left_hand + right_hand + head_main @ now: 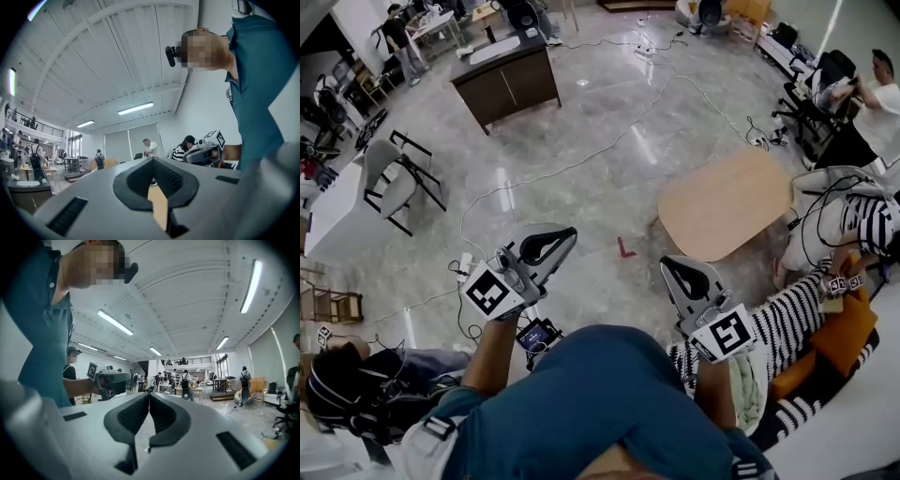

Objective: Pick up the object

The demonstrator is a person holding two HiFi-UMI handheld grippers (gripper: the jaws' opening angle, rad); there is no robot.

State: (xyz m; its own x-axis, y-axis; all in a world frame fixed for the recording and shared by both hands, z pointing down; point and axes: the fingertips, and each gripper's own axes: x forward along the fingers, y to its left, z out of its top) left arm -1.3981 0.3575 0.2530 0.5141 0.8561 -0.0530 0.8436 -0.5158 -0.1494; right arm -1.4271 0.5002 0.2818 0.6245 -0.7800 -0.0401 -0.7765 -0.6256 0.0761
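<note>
While you hold both tools level above the grey floor [600, 197], the stock reads as follows.

- Left tongs [562, 237]: pressed together at the tips, nothing between the pads.
- Right tongs [670, 265]: pressed together likewise, nothing pinched.
- Both pairs: side by side and well apart, pointing away from your teal shirt [600, 403].
- Red mark [625, 248]: on the floor, between the two tips.
- Tan rounded counter [727, 202]: on the floor just beyond the right tongs.
- Seated person in stripes [853, 225]: at the tan counter's right end.
- Dark counter [506, 80]: toward the far left of the floor.
- Grey chair [394, 178]: near the floor's left edge.
- Task's object: cannot be told apart among these items, and neither pair of tongs grips or touches any of them.
</note>
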